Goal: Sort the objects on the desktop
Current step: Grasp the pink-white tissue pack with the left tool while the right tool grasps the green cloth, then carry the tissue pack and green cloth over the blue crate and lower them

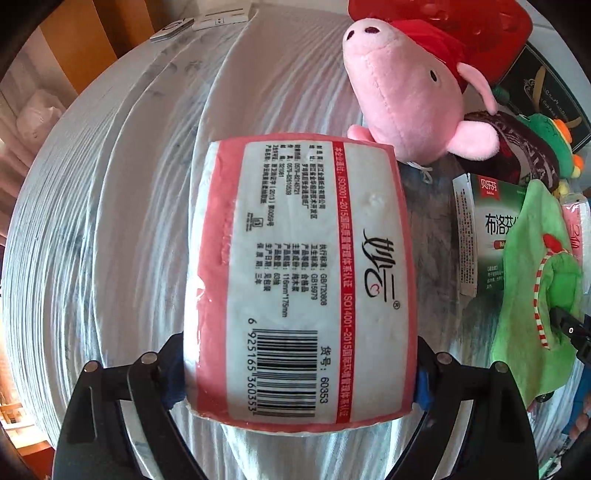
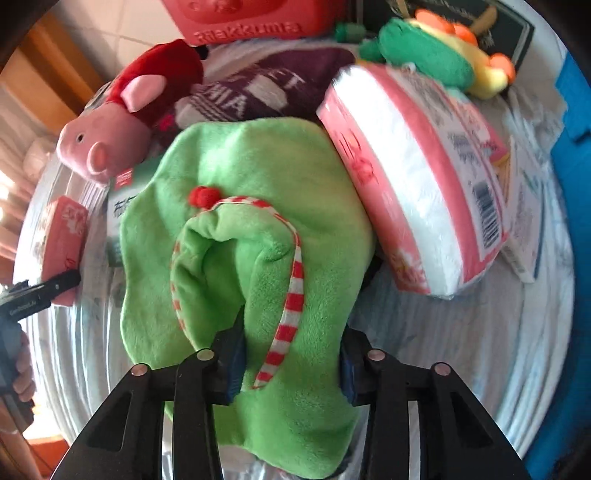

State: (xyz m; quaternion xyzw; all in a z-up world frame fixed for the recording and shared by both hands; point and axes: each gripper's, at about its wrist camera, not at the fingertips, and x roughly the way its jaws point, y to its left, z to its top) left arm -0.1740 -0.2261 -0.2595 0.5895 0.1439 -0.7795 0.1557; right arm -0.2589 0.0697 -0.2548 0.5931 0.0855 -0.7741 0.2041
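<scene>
My left gripper (image 1: 299, 373) is shut on a pink-and-white tissue pack (image 1: 295, 273), barcode side facing the camera, held over the white striped tablecloth (image 1: 110, 240). My right gripper (image 2: 291, 365) is shut on a green plush cloth (image 2: 243, 229) with red-and-white striped trim; the cloth also shows at the right of the left wrist view (image 1: 535, 288). In the right wrist view the left gripper's tissue pack (image 2: 62, 236) shows at the far left.
A pink pig plush (image 1: 410, 96) in red lies behind the tissue pack. A second tissue pack (image 2: 417, 181), a green medicine box (image 1: 487, 225), a green-and-yellow plush (image 2: 443, 51), a dark purple cloth (image 2: 258, 92), a red box (image 2: 251, 18) and a dark box (image 1: 546, 96) crowd the right.
</scene>
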